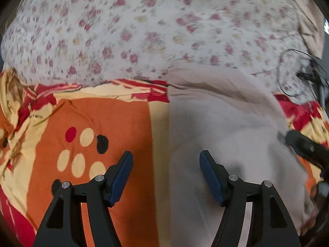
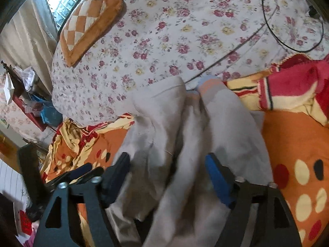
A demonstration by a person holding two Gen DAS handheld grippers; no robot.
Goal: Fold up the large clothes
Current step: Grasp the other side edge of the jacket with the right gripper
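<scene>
A large pale grey garment (image 1: 222,127) lies on an orange, yellow and red blanket (image 1: 115,123) on a bed. My left gripper (image 1: 166,164) is open, hovering over the garment's left edge, with nothing between its blue pads. The other gripper's dark finger (image 1: 304,146) shows at the garment's right side. In the right wrist view the garment (image 2: 185,135) is bunched in folds and runs between the fingers of my right gripper (image 2: 167,168), which is open around the cloth. A light blue and peach cuff (image 2: 209,86) sticks out at its far end.
A white sheet with red flowers (image 2: 185,30) covers the bed beyond. An orange checkered cushion (image 2: 90,18) lies at its far left. A black cable loop (image 2: 294,16) lies at the far right. Curtain, window and a cluttered shelf (image 2: 26,94) stand left of the bed.
</scene>
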